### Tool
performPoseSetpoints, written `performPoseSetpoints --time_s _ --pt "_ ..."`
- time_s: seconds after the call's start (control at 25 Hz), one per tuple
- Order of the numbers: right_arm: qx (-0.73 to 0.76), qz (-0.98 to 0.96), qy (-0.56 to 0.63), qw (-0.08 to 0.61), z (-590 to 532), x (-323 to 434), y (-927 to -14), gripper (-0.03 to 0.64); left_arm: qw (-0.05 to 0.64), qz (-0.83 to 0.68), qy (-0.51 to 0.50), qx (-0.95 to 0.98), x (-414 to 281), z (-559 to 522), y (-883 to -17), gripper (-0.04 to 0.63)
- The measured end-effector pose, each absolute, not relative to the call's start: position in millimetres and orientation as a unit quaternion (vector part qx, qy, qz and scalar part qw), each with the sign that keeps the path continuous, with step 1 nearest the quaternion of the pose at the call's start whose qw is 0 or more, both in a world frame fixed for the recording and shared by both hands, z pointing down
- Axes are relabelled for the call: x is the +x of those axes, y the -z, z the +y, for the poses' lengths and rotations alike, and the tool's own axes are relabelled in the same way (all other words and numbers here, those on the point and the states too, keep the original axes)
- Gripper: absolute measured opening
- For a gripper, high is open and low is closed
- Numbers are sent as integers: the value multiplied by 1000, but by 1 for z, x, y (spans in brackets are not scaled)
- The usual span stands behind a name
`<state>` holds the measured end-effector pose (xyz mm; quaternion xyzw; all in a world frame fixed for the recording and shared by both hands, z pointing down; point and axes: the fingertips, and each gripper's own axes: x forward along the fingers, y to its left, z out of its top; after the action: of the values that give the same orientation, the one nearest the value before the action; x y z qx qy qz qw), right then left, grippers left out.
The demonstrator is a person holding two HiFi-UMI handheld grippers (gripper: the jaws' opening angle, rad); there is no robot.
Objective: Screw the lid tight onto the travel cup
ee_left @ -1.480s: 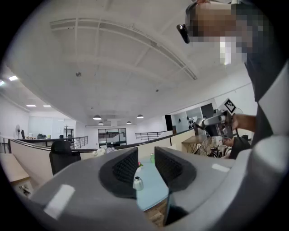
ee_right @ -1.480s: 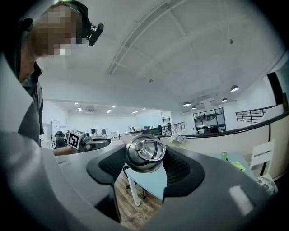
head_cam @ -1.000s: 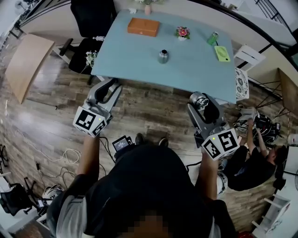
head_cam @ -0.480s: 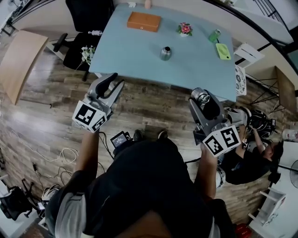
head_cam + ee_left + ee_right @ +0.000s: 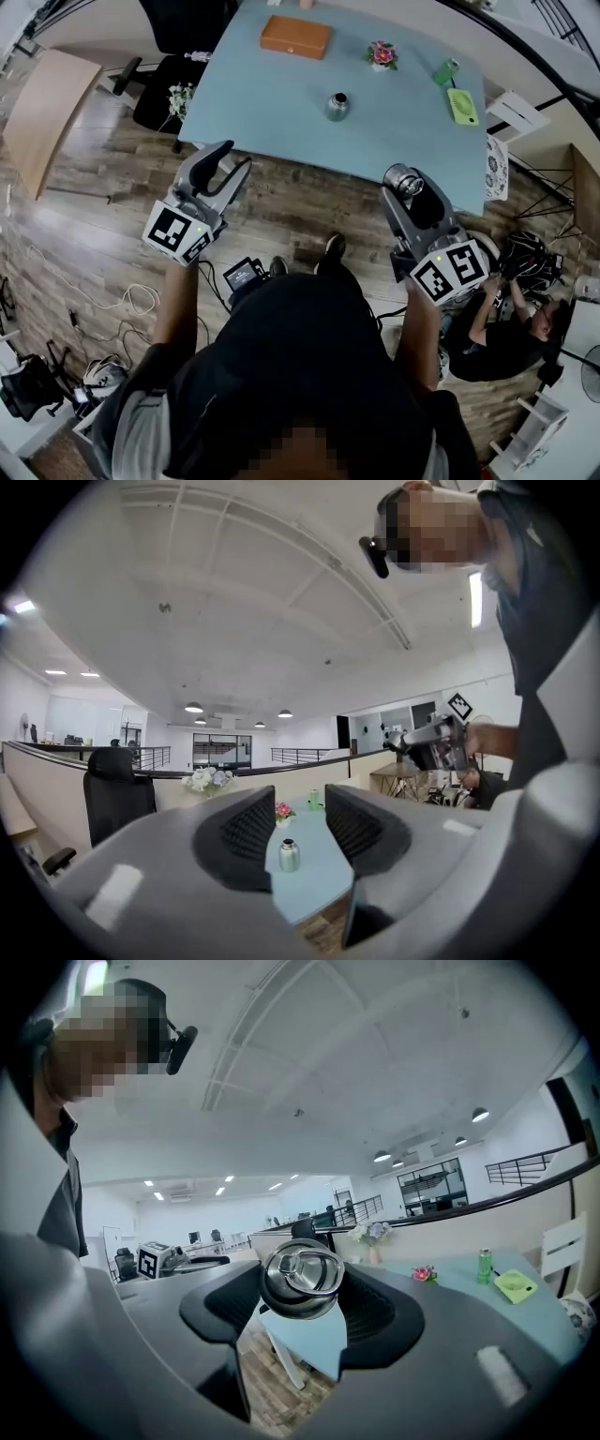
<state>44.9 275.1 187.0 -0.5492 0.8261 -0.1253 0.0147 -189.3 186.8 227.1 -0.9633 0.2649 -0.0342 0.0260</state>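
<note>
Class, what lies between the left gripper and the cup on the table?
Only wood floor, then bare tabletop before the cup: see the head view. The left gripper has just been opening its jaws, empty.

one cup (image 5: 337, 106), one lid (image 5: 404, 180), one wooden box (image 5: 296, 37)

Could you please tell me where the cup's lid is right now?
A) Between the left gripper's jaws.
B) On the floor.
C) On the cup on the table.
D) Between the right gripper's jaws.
D: the right gripper is clamped on the lid, while the cup stands without it on the table.
</note>
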Motion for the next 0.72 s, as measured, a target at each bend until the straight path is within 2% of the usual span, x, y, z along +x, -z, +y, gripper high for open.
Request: performPoseSetpoints --time_s 0.72 --pt "-450 880 148 30 204 141 -205 261 10 349 81 -934 -88 173 -221 188"
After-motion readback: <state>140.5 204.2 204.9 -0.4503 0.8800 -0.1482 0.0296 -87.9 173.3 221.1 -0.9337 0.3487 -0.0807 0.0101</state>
